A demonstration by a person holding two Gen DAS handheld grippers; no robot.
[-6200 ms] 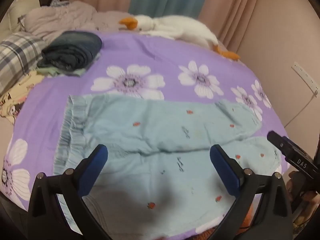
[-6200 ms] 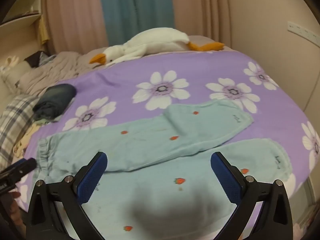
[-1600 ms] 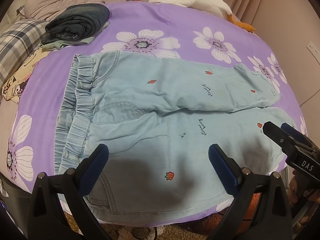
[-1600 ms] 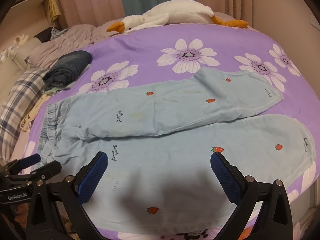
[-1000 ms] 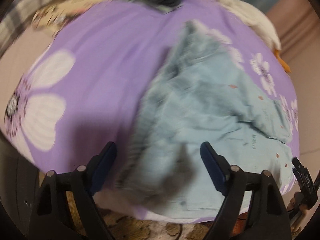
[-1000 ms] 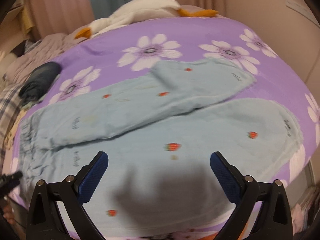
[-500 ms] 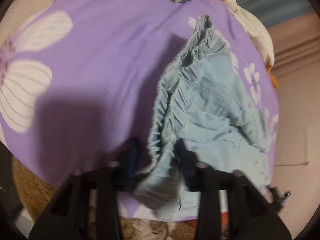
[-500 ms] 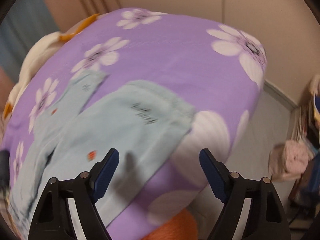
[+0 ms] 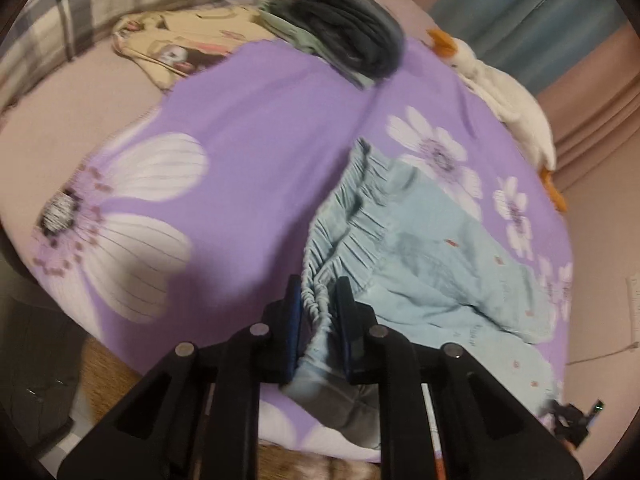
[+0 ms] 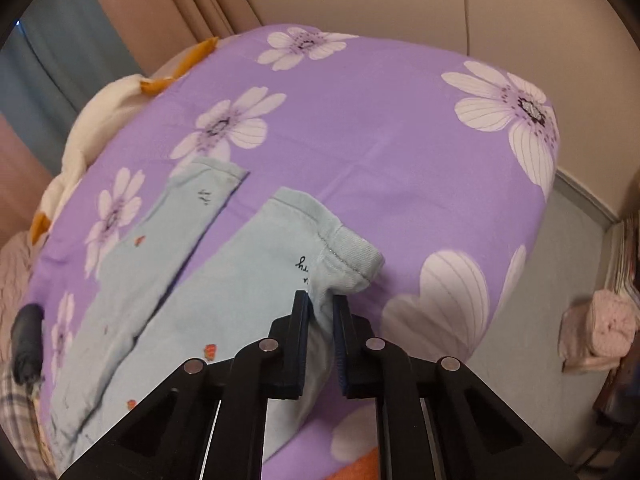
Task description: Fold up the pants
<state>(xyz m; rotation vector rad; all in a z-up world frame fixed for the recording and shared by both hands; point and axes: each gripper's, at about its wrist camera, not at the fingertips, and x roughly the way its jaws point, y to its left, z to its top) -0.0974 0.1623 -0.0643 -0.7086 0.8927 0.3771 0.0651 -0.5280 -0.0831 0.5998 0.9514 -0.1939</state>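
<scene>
Light blue pants [image 9: 432, 248] with small red strawberries lie on a purple flowered bedspread [image 9: 256, 128]. My left gripper [image 9: 318, 292] is shut on the gathered elastic waistband at its near corner, by the bed's front edge. In the right wrist view the two legs [image 10: 224, 280] run away to the left. My right gripper [image 10: 320, 300] is shut on the hem of the nearer leg, which bunches up between the jaws. The other leg's hem [image 10: 208, 184] lies flat further back.
A folded dark garment [image 9: 352, 40] sits at the far side of the bedspread, next to a white goose plush [image 9: 504, 96]. A plaid pillow [image 9: 80, 12] lies at the back left. The floor [image 10: 560, 320] and a pink bundle [image 10: 600, 328] are to the right of the bed.
Both grippers were open above the pants. They swung out to opposite ends and closed: the left on the waistband corner, the right on the near leg's hem.
</scene>
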